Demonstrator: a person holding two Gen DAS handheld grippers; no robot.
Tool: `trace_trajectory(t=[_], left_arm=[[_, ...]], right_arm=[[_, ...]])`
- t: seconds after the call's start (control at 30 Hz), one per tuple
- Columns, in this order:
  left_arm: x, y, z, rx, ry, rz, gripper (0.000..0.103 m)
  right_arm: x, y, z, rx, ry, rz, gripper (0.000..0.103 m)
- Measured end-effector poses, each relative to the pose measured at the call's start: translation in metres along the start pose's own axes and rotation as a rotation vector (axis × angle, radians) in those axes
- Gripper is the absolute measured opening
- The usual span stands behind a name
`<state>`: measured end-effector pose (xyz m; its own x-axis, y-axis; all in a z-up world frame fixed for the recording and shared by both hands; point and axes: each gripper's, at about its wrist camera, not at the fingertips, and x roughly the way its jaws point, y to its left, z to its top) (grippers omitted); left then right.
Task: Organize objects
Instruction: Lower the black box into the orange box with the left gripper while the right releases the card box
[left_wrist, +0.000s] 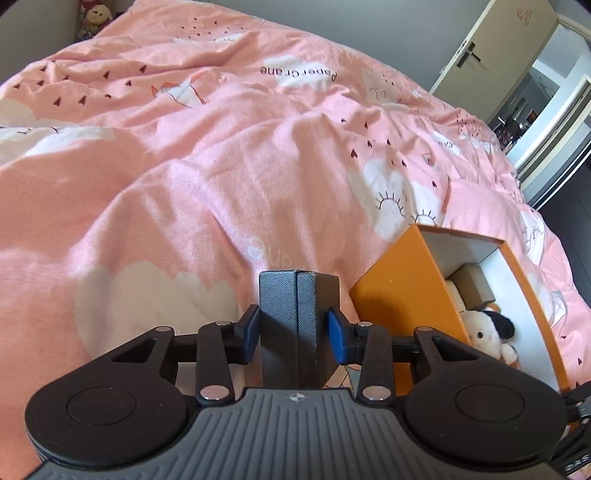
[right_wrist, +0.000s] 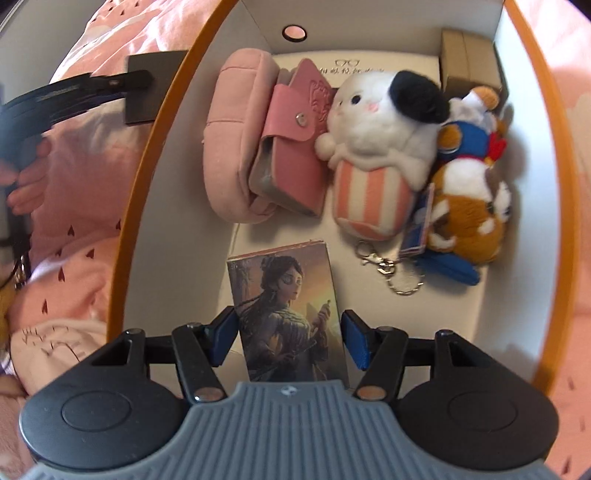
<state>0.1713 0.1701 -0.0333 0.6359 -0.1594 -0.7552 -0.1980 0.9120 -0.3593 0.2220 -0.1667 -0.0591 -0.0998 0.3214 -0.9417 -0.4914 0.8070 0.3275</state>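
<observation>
My left gripper (left_wrist: 294, 334) is shut on a dark grey box (left_wrist: 295, 317), which it holds upright above the pink duvet, just left of the orange storage box (left_wrist: 391, 273). In the right wrist view that same grey box (right_wrist: 155, 66) hangs outside the orange box's rim (right_wrist: 147, 166). My right gripper (right_wrist: 290, 336) points down into the orange box. Its blue pads (right_wrist: 225, 334) press the sides of an illustrated card box (right_wrist: 288, 306), which shows a painted figure.
Inside the orange box lie a pink pouch (right_wrist: 232, 147), a pink wallet (right_wrist: 291, 140), a white plush in a striped cup (right_wrist: 373, 147), an orange-and-white plush (right_wrist: 469, 206), a brown carton (right_wrist: 465, 55) and a key ring (right_wrist: 388, 269). The rumpled pink duvet (left_wrist: 184, 166) covers the bed; a door (left_wrist: 491, 55) stands at the far right.
</observation>
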Motion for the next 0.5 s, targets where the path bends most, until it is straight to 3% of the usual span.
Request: trace_trajectory(t=[0.2,0.5], left_arm=[[-0.036,-0.008,-0.001,-0.044,-0.043,-0.043,0.044],[-0.077,-0.037,-0.008,-0.043,-0.079,-0.186,0.044]], right_arm=[[0.02,0.01,0.002,0.145,0.006,0.02,0.063],[0.043,0.012,0.003,0.286,0.036,0.063,0.064]])
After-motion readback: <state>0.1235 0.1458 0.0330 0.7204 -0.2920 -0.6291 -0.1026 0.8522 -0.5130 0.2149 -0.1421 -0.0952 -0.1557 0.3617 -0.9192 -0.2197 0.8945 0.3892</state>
